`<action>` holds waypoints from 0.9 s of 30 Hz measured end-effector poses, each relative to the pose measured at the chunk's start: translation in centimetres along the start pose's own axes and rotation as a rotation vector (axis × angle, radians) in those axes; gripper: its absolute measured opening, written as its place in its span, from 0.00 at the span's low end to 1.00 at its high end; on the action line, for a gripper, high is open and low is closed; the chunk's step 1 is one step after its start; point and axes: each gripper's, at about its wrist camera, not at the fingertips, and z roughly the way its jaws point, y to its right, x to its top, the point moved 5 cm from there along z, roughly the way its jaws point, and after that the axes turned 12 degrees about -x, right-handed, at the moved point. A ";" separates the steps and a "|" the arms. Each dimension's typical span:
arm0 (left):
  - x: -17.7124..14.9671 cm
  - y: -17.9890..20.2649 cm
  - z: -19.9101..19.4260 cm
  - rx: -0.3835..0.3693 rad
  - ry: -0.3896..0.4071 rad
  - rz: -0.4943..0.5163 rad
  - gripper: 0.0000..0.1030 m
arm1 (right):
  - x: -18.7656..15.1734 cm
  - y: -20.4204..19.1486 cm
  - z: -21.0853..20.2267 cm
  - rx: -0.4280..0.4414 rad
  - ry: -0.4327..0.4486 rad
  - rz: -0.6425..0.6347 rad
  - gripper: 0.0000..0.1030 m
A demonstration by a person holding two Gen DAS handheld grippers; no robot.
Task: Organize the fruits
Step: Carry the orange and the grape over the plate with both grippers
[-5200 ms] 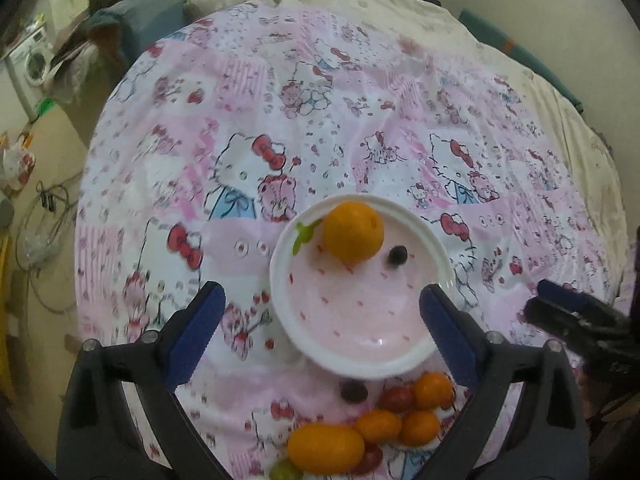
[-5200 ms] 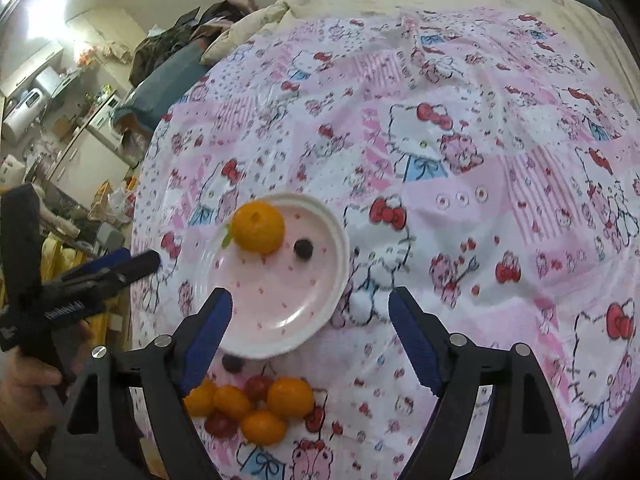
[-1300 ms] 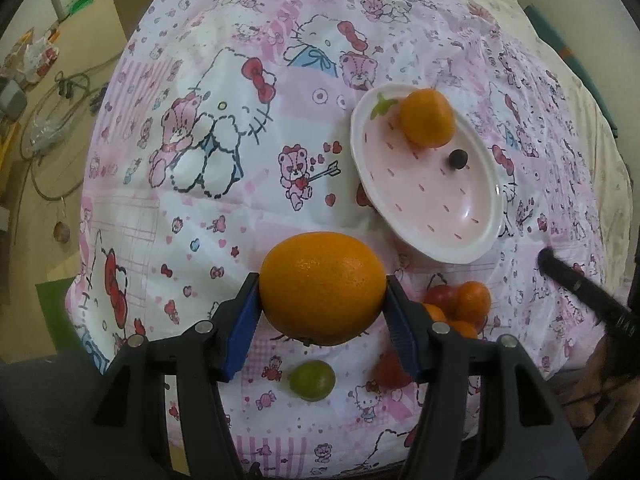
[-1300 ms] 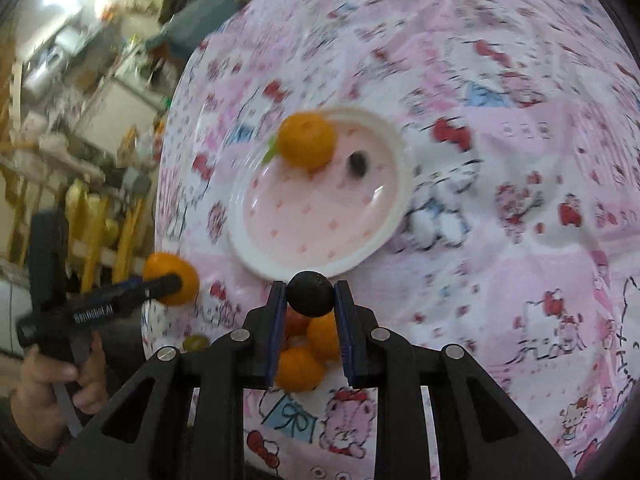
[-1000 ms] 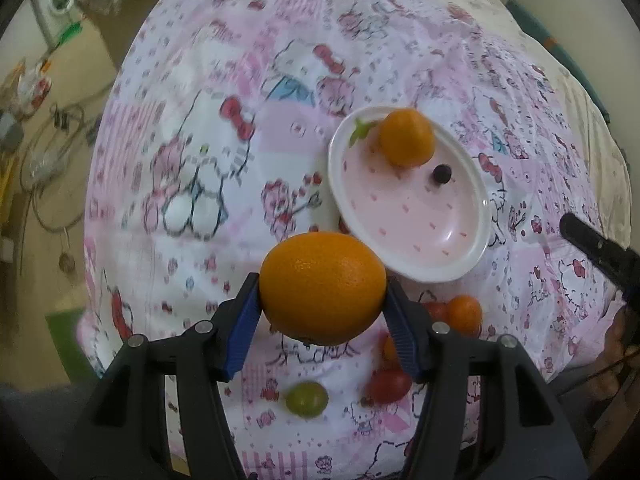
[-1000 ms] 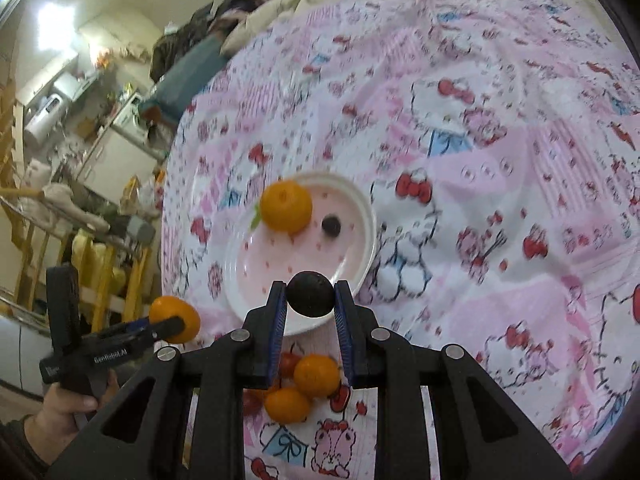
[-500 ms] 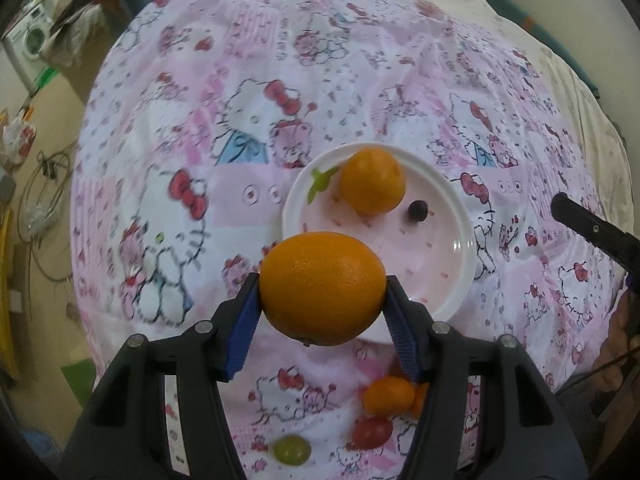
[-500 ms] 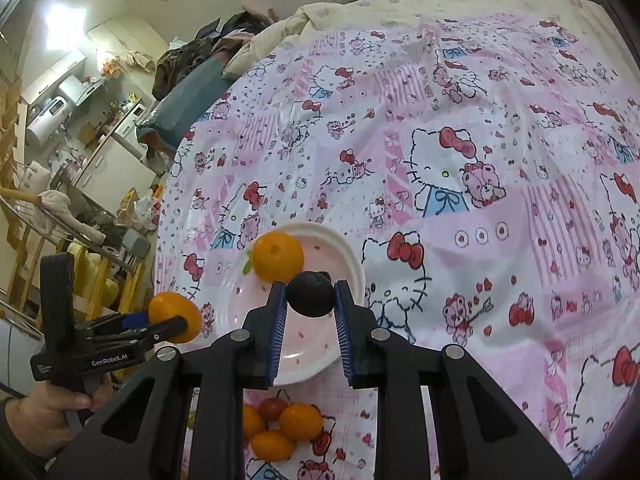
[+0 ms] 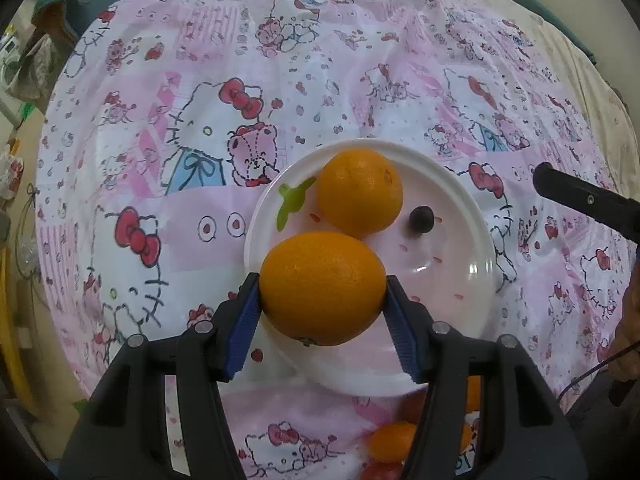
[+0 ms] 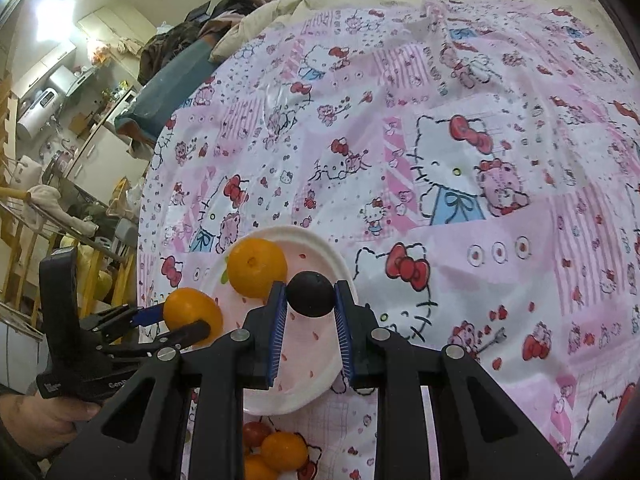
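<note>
Bedspread (image 9: 280,80) — loose fruits (image 9: 390,438) half-hidden behind claw (image 9: 322,312)

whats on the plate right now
On the white plate sit one orange and a small dark berry. The second orange in the left gripper hovers above it and hides the near part.

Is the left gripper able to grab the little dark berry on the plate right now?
Probably not yet. The left gripper is already shut on an orange, so its jaws are full. The small dark berry lies uncovered on the plate.
</note>
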 end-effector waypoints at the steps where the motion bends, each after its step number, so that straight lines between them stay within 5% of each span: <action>1: 0.1 0.0 0.3 -0.002 -0.007 0.002 0.54 | 0.1 -0.2 0.4 -0.002 -0.004 -0.009 0.24; 27: 1.5 -0.3 3.3 0.044 -0.042 0.035 0.58 | -1.4 -0.8 6.5 -0.053 -0.127 -0.047 0.25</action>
